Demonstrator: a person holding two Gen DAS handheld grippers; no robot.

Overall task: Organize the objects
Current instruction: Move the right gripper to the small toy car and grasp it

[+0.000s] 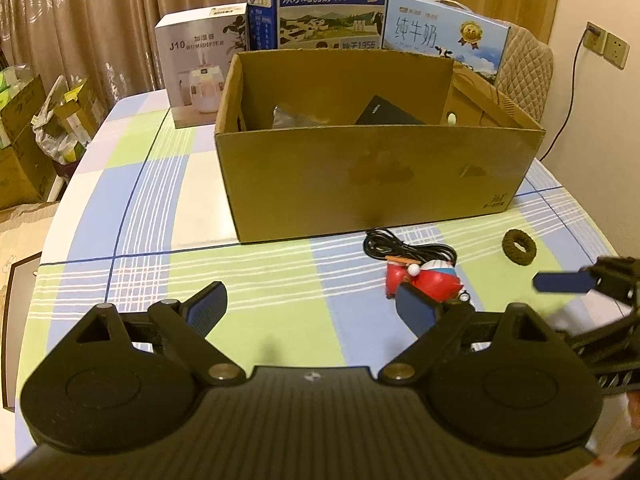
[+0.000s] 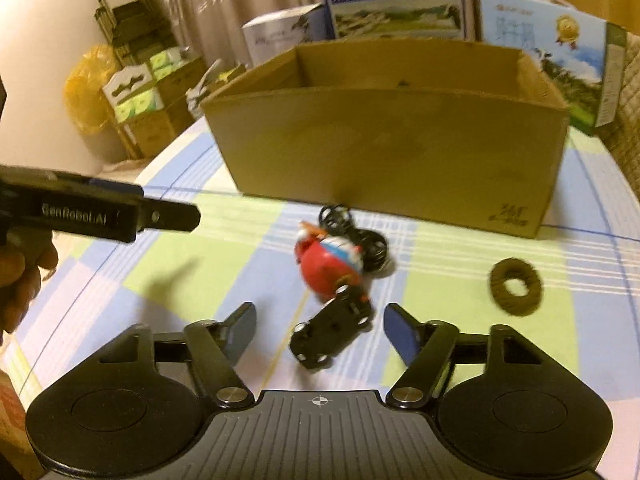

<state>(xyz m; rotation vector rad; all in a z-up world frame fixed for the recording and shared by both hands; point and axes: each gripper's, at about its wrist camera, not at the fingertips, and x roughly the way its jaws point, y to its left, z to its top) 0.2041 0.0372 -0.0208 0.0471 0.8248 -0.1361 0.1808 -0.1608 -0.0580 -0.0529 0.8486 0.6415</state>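
Right wrist: open tool (image 2: 319, 328) over glossy black toy car (image 2: 332, 330).

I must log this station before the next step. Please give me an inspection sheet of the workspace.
Surface: table with checked cloth, flat.
Job's things: open cardboard box already holding dark items; in front of it a red toy figure, a black toy car lying tilted, a brown ring.
Clutter: humidifier box and two milk cartons behind the box.
Grippers: left gripper open, empty; right gripper open, fingers either side of the car, not touching.
Cables: coiled black cable beside the figure.
Surroundings: curtains, stacked boxes on floor.
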